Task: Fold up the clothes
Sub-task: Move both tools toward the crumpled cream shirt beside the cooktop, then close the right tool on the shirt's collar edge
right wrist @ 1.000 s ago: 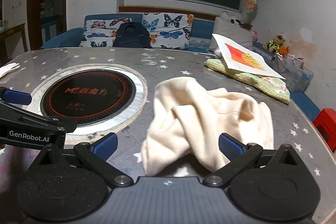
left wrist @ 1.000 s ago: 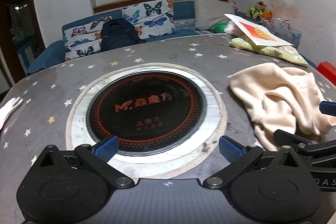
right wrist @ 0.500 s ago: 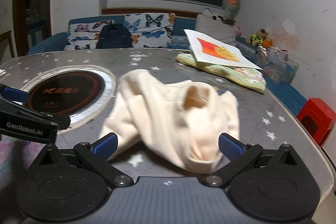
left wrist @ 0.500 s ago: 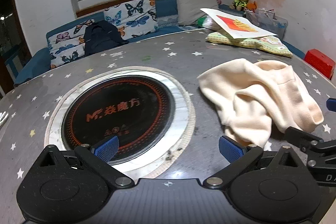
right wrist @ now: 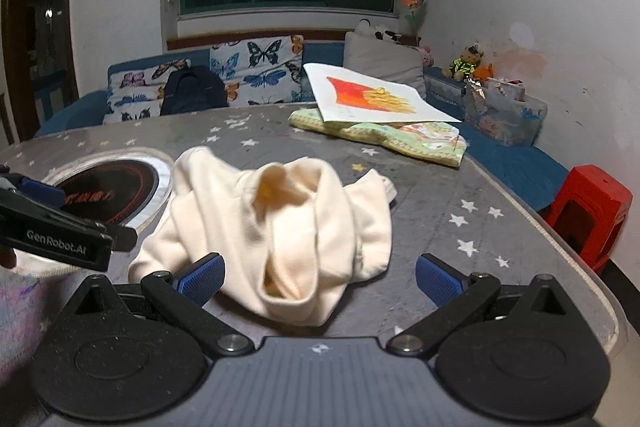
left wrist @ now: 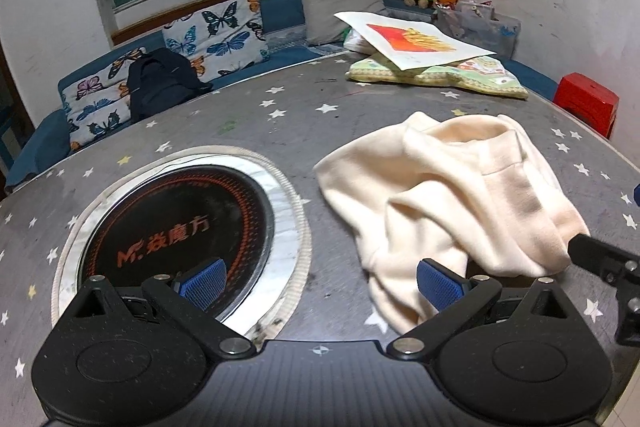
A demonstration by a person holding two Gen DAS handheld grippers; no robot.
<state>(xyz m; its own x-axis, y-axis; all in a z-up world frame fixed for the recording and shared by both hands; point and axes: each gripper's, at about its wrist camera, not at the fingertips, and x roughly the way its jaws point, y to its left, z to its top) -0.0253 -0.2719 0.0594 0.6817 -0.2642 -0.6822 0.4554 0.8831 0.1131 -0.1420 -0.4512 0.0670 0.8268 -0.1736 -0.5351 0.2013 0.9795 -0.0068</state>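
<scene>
Star-dotted table [left wrist: 280,115] carried the cream garment [left wrist: 448,195], crumpled beside the hob [left wrist: 176,231] with no fold yet made, while the left tongs [left wrist: 320,279] and right tongs [right wrist: 318,273] gaped wide, holding nothing.

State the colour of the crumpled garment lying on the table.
Plain cream garment, no pattern; clearest in the left wrist view.

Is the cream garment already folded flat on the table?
No, in the right wrist view the cream garment lies crumpled in a loose heap on the starred table, with both grippers open.
</scene>
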